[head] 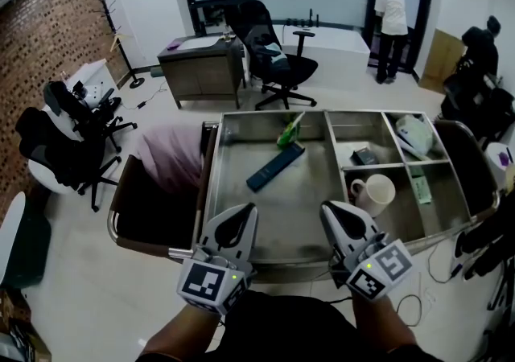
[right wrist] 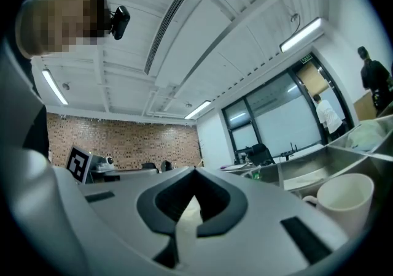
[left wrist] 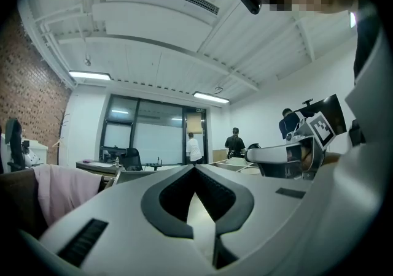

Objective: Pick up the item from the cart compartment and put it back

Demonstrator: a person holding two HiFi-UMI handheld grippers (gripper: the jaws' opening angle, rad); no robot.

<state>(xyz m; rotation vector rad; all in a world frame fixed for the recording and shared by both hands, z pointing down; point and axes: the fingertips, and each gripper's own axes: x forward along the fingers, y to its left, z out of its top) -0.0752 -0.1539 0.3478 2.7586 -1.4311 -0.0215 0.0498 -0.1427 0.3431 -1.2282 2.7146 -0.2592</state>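
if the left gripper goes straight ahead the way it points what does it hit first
Probably the dark blue flat box in the cart's big compartment; the left gripper is held level, so it might pass just above it.

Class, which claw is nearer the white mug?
Right. The right claw is just beside the white mug, at its left in the head view; the left claw lies farther left.

Pretty clearly an office: black swivel chairs (head: 278, 59) scattered around, a wooden counter (head: 201, 63) against the back, a brick wall (head: 40, 39) on one side, and glass partitions (left wrist: 156, 140) with strip lights (left wrist: 89, 76) overhead.
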